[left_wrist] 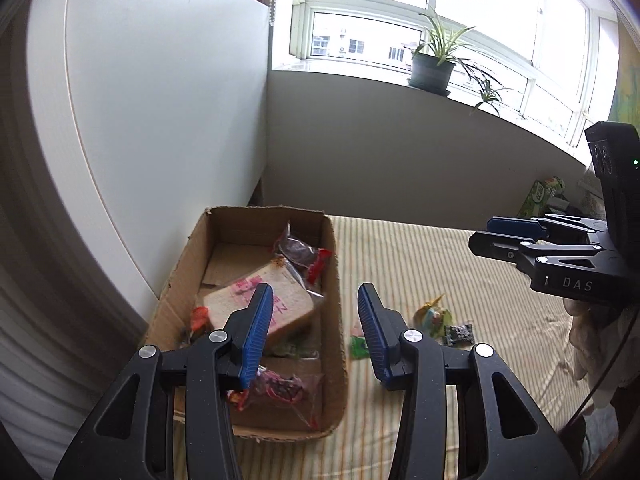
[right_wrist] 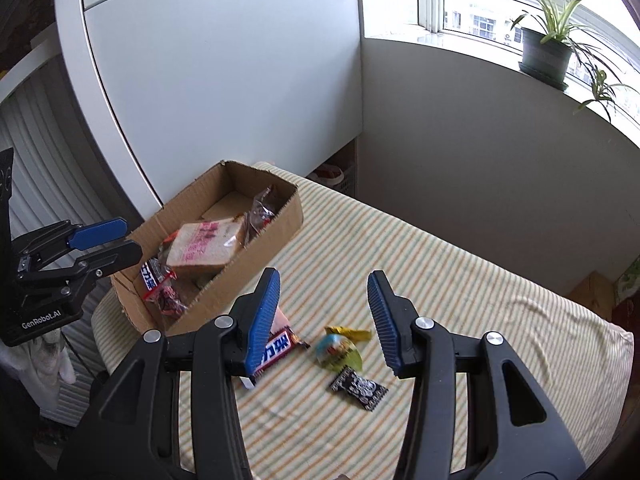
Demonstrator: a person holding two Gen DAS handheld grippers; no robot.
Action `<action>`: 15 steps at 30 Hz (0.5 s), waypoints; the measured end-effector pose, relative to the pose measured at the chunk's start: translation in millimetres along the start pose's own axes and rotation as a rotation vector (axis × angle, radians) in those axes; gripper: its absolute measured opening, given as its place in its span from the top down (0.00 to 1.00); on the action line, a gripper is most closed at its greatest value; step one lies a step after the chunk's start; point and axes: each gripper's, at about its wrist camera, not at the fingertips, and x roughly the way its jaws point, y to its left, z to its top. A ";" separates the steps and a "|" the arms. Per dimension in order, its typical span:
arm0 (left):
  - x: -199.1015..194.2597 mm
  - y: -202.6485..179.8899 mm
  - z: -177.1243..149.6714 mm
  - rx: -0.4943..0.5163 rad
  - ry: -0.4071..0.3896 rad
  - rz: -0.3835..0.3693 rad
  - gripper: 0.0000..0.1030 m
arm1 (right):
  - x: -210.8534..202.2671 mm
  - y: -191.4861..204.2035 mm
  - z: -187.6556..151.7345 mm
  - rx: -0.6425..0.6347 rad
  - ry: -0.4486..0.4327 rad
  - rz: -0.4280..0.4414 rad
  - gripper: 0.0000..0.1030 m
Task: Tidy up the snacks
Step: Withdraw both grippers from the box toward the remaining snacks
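Note:
An open cardboard box point(left_wrist: 334, 280) point(right_wrist: 280, 224) lies on the striped cloth and holds a wrapped bread slice point(left_wrist: 284, 312) point(right_wrist: 208, 246) and several small packets. Loose on the cloth are a brown chocolate bar point(right_wrist: 280, 350), a round yellow-green sweet point(right_wrist: 338, 350) point(left_wrist: 434, 316), a black patterned packet point(right_wrist: 360, 388) point(left_wrist: 460, 334) and a green packet point(left_wrist: 359, 346). My left gripper point(left_wrist: 316, 332) is open and empty above the box's right wall; it also shows in the right wrist view point(right_wrist: 104, 240). My right gripper point(right_wrist: 324, 320) is open and empty above the loose snacks; it also shows in the left wrist view point(left_wrist: 492, 234).
The striped cloth point(right_wrist: 460, 312) covers a table. A white cabinet panel point(left_wrist: 160, 120) stands behind the box. A potted plant point(left_wrist: 434, 68) is on the windowsill. A green carton point(left_wrist: 544, 196) sits at the far right. A red-and-white basket point(right_wrist: 334, 176) is beyond the table.

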 end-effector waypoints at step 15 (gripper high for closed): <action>23.1 -70.9 -42.4 0.099 0.120 -0.079 0.59 | 14.5 -34.7 -75.1 -0.116 0.151 -0.052 0.54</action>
